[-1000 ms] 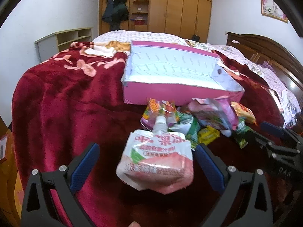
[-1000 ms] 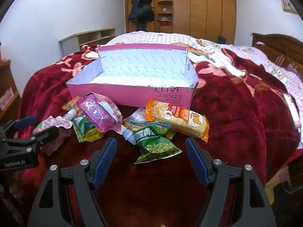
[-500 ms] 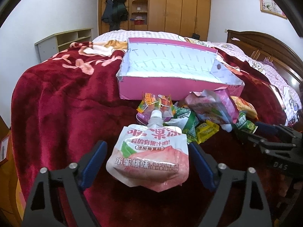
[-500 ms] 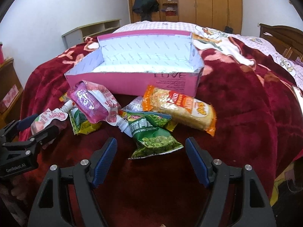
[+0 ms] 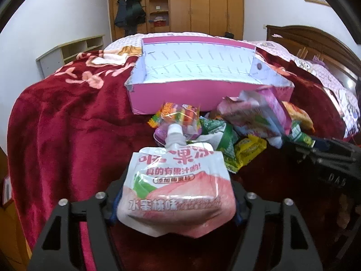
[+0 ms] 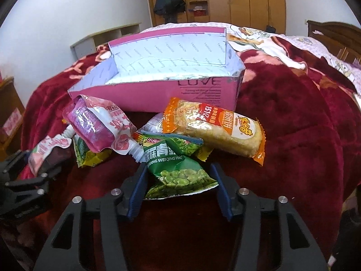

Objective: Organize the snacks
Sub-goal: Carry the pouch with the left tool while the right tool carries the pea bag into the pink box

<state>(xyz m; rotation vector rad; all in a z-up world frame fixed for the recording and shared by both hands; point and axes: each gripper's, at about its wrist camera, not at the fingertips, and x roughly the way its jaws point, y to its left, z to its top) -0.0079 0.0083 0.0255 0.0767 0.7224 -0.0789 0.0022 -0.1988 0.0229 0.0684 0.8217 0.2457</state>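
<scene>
A: How should the left gripper (image 5: 177,205) take the peach pouch (image 5: 178,187) near the bed's (image 5: 63,122) front edge?

B: Pinch low and square; its fingers, angled down, are closing around it.

A: And the right gripper (image 6: 180,188)?

B: Angled down too, fingers closing around the pea bag (image 6: 178,171), just before the box (image 6: 158,94).
</scene>
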